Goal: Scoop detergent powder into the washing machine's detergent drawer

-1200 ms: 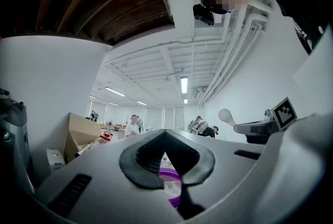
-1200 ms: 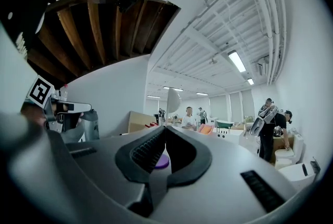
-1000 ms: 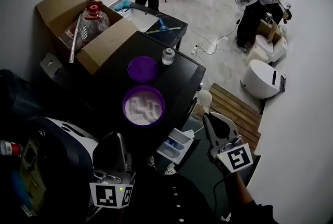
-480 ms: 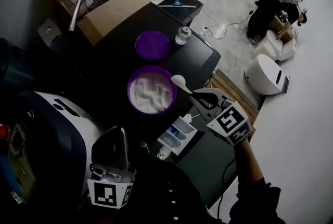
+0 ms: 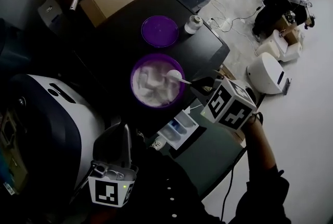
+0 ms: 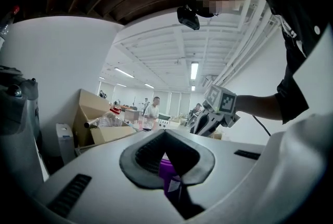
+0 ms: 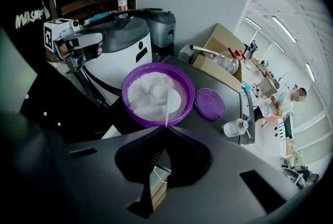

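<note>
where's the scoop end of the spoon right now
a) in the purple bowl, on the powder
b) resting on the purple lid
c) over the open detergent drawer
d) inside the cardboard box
a: the white spoon, clamped by its handle in the right gripper, reaches over the rim of the purple bowl, and its scoop end sits on the white detergent powder, well away from the detergent drawer.

Two hand-held grippers [image 5: 124,132] [image 5: 199,84], one purple bowl [image 5: 138,67], one purple lid [image 5: 159,30], one spoon [image 5: 175,75], one bottle [image 5: 193,24].
</note>
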The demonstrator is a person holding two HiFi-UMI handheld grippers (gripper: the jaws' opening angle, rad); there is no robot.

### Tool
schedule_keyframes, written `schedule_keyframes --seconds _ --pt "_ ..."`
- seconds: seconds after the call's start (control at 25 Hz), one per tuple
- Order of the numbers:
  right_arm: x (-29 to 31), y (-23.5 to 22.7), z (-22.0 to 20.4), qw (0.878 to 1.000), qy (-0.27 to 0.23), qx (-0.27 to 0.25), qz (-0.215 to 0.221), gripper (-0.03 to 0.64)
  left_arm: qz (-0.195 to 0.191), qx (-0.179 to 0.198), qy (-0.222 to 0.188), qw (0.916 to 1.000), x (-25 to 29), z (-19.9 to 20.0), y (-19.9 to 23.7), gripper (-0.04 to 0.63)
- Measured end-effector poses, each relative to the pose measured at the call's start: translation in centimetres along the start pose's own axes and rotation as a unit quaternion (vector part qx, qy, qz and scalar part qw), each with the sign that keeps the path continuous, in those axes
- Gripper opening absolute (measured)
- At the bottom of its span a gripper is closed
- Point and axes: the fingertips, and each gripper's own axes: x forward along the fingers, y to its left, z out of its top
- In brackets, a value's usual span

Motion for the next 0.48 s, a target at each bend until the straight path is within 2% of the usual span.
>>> schedule_keyframes --seconds 0.2,0.32,0.48 --pt "0.8 -0.1 0.2 0.997 0.053 -0.049 -0.011 0.032 0.005 -0.014 0.015 0.9998 -0.1 -1.0 0.1 0.008" --pt "1.2 0.0 0.1 0.994 0.078 -0.071 -0.014 0.032 0.007 -0.009 0.014 0.9998 0.0 -1.2 0.3 0.008" --pt "1.5 0.4 0.1 0.991 0.104 -0.088 0.007 0.032 0.010 -0.016 0.019 0.9997 0.3 -1.7 0.4 0.008"
